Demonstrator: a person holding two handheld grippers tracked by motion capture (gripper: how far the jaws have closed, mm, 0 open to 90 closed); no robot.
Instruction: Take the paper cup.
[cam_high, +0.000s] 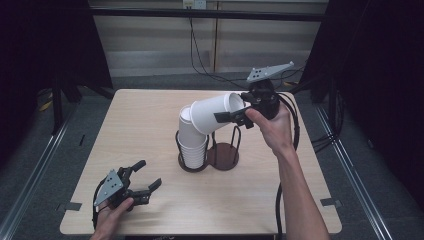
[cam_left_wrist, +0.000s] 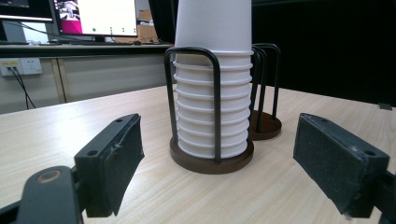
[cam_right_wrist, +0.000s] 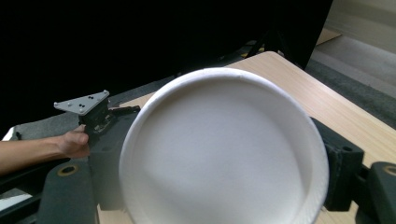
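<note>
White paper cup (cam_high: 216, 113) (tilted) over stacked cups (cam_high: 193, 142).

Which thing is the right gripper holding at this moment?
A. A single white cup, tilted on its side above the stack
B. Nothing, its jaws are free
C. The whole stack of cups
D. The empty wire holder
A: the right gripper has its jaws closed on the white cup near its rim, tilted with its base over the stack; the empty holder stands untouched beside it.

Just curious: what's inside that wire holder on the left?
A stack of white cups fills the left holder, rims showing between its wires. The holder's base under the stack is covered.
</note>
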